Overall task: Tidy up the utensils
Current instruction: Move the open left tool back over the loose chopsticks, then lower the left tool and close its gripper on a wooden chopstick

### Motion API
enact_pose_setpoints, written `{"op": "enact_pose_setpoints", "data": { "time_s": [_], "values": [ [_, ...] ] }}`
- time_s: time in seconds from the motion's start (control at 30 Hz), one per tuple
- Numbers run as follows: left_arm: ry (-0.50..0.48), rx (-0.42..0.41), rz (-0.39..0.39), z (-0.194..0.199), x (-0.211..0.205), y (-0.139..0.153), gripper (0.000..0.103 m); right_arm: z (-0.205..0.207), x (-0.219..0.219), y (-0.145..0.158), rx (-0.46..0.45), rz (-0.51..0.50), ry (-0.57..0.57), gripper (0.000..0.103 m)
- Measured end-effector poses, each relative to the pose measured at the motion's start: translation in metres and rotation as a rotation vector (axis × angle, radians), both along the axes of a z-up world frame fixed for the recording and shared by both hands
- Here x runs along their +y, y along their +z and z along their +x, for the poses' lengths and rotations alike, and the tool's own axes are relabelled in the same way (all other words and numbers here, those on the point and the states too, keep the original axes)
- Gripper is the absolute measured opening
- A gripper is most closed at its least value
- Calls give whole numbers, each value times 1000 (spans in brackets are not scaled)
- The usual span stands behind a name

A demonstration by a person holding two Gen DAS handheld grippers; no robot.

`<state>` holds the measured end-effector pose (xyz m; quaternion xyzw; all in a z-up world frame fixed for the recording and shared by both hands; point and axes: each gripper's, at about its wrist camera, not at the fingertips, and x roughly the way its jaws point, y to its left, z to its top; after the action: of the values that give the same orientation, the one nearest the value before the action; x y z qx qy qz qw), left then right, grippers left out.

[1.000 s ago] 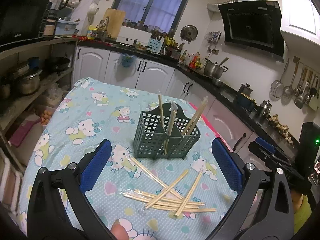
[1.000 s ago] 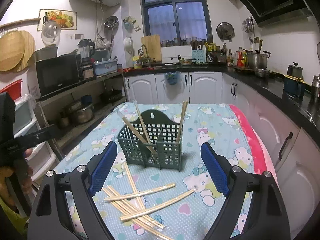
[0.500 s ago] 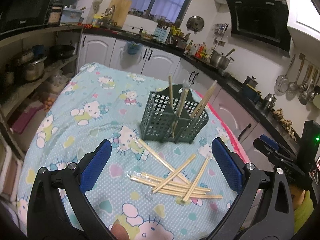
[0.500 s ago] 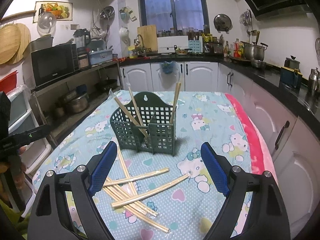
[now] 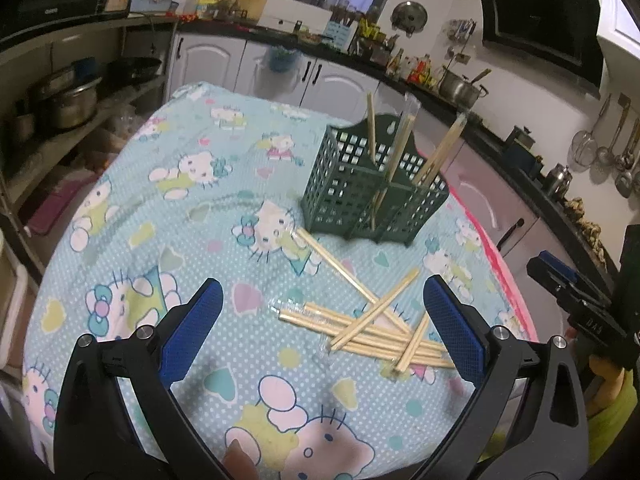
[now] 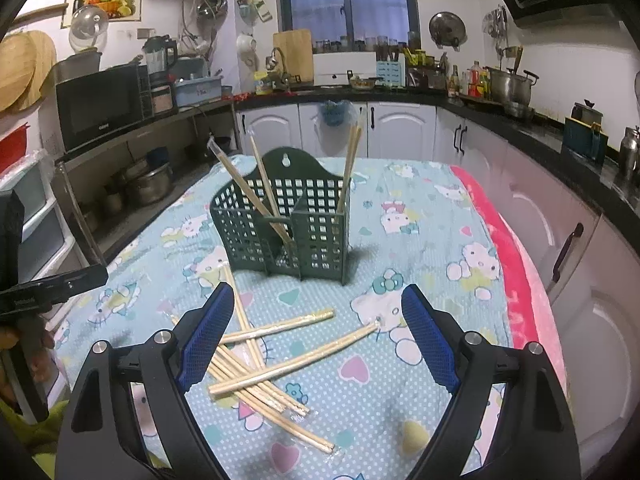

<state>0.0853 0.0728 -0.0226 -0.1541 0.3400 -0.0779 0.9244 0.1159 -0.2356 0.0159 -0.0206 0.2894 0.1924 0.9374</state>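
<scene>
A dark green slotted utensil holder (image 6: 284,226) stands upright on the cartoon-cat tablecloth (image 6: 420,220), near the middle of the table. Three wrapped pairs of chopsticks (image 6: 262,184) stand in it, long axes nearly vertical — two lean left in the left part, one stands almost straight in the right part.

Nearer, a loose heap of wrapped chopsticks (image 6: 276,372) lies flat, crossing one another; about six, though the overlap makes the count uncertain. Most run far-left to near-right, two slant across them.

The right gripper (image 6: 316,340) hangs above the heap, blue fingers spread wide, grasping nothing. The left gripper (image 5: 320,324) is likewise spread — empty, above the same heap.
</scene>
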Motion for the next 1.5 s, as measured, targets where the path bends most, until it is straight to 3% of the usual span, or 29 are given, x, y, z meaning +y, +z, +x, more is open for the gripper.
{"op": "enact_pose_setpoints", "data": {
  "time_s": [0.53,0.7,0.97,1.07,1.5],
  "values": [
    [-26,109,-11,14,-3,-47,91,19,-3,-37,76,-46,-34,83],
    [-27,142,-35,19,-1,-60,80,23,-2,-45,87,-61,-36,83],
    [-22,203,-118,29,7,-82,48,28,-3,-54,100,-71,-45,81],
    [-12,216,-150,32,12,-88,42,30,-3,-56,102,-76,-48,80],
    [58,249,-329,55,36,-102,26,42,-4,-66,126,-105,-69,75]
  ]
}}
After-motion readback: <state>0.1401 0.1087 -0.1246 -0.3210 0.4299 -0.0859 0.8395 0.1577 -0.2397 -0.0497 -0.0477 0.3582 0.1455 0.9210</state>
